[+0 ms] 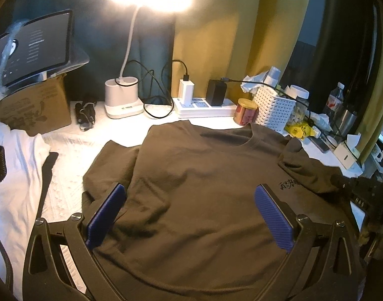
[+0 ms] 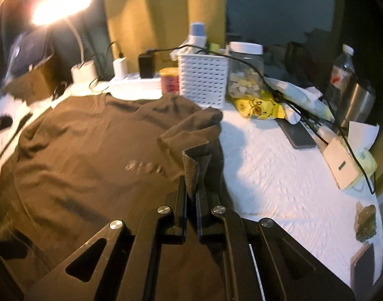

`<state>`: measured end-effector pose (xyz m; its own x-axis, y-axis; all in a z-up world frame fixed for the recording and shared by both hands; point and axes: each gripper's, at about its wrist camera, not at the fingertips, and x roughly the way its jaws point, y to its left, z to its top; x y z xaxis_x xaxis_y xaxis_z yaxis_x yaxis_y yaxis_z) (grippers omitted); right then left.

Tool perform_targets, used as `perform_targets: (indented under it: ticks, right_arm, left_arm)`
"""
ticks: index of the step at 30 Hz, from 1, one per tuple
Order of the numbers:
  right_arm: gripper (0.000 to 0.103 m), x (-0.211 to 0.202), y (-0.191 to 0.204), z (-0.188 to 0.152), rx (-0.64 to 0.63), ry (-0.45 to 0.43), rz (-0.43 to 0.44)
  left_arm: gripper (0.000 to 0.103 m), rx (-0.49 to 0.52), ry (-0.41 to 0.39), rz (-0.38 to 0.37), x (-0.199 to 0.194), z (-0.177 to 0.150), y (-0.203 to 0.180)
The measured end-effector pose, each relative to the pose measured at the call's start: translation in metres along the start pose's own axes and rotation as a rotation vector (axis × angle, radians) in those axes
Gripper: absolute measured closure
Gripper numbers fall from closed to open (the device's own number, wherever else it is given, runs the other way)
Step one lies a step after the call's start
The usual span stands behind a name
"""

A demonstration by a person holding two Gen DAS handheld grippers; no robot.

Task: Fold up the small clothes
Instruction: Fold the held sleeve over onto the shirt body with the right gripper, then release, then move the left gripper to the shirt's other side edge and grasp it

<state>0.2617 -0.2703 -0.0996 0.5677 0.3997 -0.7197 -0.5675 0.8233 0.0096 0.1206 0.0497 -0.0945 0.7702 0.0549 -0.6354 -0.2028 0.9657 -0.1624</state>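
Observation:
A dark brown T-shirt (image 1: 204,175) lies spread on the white textured table cover, collar toward the far side, small dark print on its chest. My left gripper (image 1: 191,195) is open, its blue pads (image 1: 106,215) wide apart just above the shirt's lower body, holding nothing. In the right wrist view the same shirt (image 2: 91,155) fills the left half. My right gripper (image 2: 192,173) is shut on a pinched fold of the shirt's right edge near the sleeve (image 2: 191,128), lifted and pulled inward over the body.
A white garment (image 1: 15,170) lies at the left. At the back stand a cardboard box (image 1: 36,107), a lamp base (image 1: 122,97), a power strip (image 1: 204,105), a red can (image 2: 169,80), a white basket (image 2: 202,77), a jar (image 2: 245,70), a phone (image 2: 295,133) and bottles.

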Motion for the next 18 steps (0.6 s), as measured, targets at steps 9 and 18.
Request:
perform_targets:
  ticks: [9, 18]
  right_arm:
    - [0.096, 0.003, 0.034, -0.027, -0.072, 0.068, 0.085]
    - [0.062, -0.003, 0.059, -0.042, -0.116, 0.127, 0.166]
  left_arm:
    - [0.002, -0.010, -0.004, 0.003, -0.014, -0.010, 0.013]
    - [0.001, -0.021, 0.012, -0.006, -0.014, -0.017, 0.021]
